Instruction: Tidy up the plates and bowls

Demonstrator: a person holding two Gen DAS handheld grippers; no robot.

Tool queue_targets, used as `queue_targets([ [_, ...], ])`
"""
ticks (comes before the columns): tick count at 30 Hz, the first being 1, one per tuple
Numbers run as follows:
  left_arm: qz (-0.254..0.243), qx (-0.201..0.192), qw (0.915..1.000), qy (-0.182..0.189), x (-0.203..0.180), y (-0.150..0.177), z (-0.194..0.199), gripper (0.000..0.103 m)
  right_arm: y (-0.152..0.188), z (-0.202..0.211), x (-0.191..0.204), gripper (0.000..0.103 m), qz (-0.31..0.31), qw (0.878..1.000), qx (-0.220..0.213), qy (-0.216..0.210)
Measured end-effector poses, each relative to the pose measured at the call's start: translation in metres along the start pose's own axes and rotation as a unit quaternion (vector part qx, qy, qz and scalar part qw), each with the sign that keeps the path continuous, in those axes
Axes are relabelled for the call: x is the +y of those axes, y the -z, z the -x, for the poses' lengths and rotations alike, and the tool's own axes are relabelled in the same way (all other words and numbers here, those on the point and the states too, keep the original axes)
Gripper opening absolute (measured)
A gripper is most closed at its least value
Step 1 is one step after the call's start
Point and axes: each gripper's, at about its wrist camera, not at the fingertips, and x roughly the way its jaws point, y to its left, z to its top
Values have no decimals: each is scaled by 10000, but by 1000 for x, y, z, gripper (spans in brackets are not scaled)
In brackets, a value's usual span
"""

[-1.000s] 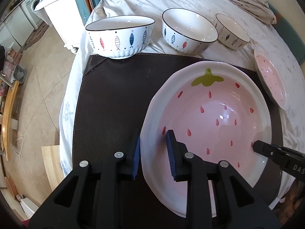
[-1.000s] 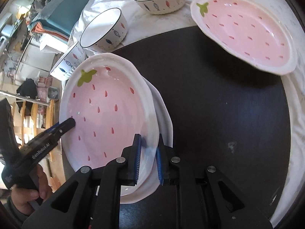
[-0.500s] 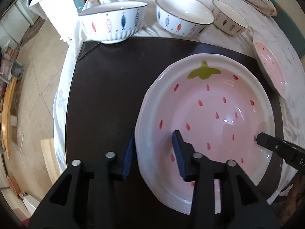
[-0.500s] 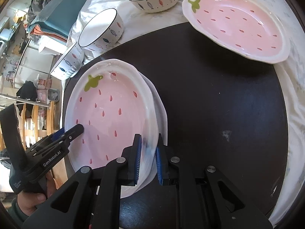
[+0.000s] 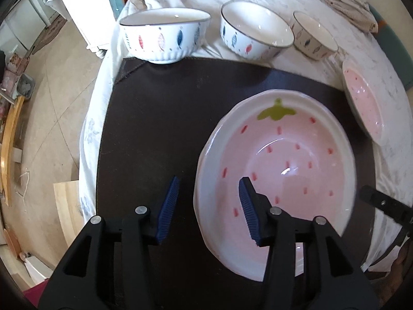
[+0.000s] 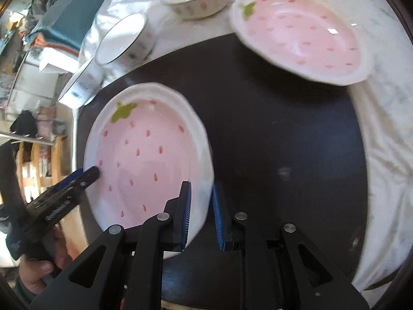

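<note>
The strawberry plate [image 5: 278, 170] is seen resting on the dark mat [image 5: 160, 118]. The left gripper [image 5: 209, 201] is spread wide, its jaws straddling the plate's rim without contact. In the right wrist view alone, the right gripper [image 6: 201, 206] is shown clamped on the opposite rim, and a second strawberry plate [image 6: 304, 36] is seen whole. Three fish-pattern bowls [image 5: 165, 36] are lined up beyond the mat.

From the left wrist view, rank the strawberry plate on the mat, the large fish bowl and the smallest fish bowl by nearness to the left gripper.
1. Strawberry plate, on the dark mat, its rim between the open fingers of the left gripper.
2. Large fish bowl, at the mat's far left edge.
3. Smallest fish bowl, far right on the white cloth.
</note>
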Motion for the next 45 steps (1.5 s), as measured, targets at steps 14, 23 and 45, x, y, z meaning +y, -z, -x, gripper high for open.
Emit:
queue_targets([
  [14,-297,-776,9965,-9,6,11,51,47,6,37,28,72,730,9927,-932,-215],
  [23,-459,-1148,9915,410,-7,33,83,47,20,78,37,97,1113,9798,-1647,-237],
  [45,-949,-1503,9833,390,-115,21,86,91,13,143,-78,103,69,9681,-2503,71],
])
